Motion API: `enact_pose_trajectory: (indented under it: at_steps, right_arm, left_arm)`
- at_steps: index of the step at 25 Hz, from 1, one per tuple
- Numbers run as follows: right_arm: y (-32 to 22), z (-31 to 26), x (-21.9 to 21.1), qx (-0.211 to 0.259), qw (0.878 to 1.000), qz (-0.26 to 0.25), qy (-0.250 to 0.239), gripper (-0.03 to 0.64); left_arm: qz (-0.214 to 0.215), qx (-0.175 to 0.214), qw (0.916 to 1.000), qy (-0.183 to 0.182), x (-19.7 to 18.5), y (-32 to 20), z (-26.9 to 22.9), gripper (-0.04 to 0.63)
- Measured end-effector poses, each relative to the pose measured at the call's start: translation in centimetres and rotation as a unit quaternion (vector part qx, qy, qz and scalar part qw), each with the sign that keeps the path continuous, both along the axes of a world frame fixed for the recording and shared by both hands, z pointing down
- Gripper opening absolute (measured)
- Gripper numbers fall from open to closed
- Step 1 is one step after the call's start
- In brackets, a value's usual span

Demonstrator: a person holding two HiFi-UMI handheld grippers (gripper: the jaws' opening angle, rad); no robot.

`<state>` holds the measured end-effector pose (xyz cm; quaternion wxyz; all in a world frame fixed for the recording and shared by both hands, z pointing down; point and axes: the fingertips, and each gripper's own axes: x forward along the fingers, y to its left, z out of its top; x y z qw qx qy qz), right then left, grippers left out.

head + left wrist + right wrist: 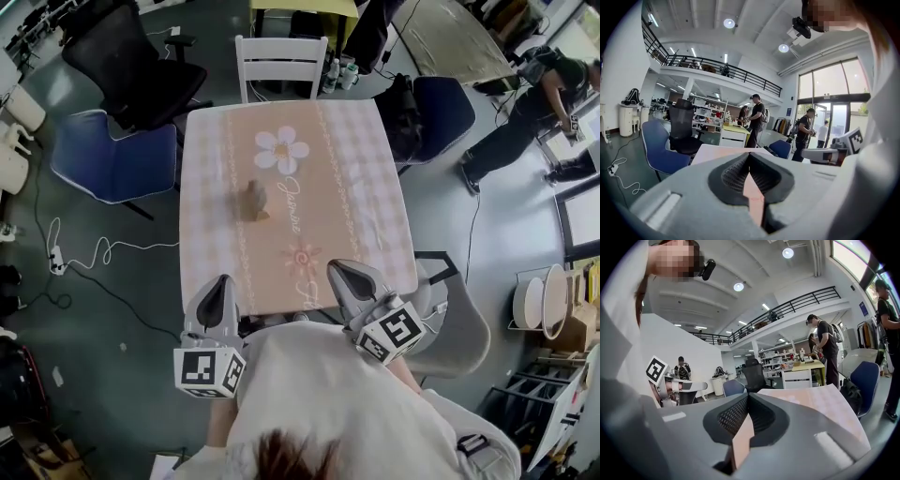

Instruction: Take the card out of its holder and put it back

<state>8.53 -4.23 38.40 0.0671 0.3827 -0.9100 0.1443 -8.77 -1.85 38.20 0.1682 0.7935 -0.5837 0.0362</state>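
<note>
A small brown card holder [251, 202] stands near the middle of the table [211, 253], which has a pink checked cloth with a flower print. I cannot make out the card in it. My left gripper [222, 281] hangs over the table's near edge at the left, its jaws shut with nothing between them. My right gripper [339, 270] is at the near edge on the right, also shut and empty. Both are well short of the holder. In the left gripper view, the left gripper [749, 157] points across the table [717, 152]. The right gripper [748, 397] does the same in its own view.
A white chair [281, 61] stands at the table's far side. A blue chair [112, 155] and a black office chair [127, 56] are to the left, and a dark blue chair [441, 112] to the right. A grey chair [459, 319] is near right. Cables [84, 253] lie on the floor. A person [534, 103] bends at far right.
</note>
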Motion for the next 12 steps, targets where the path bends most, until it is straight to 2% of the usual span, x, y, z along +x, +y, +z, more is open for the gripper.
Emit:
enact_pose_trajectory:
  at_steps: [4, 12]
  right_arm:
    - [-1.7, -0.7, -1.6, 0.016, 1.0, 0.005, -0.017, -0.002]
    - [-3.3, 0.1, -3.7, 0.0, 0.999, 0.036, -0.035, -0.002]
  left_arm:
    - [0.006, -0.001, 1.0, -0.002, -1.6, -1.8, -0.5, 0.0]
    - [0.034, -0.01, 0.9994, 0.0, -3.3, -3.6, 0.5, 0.0]
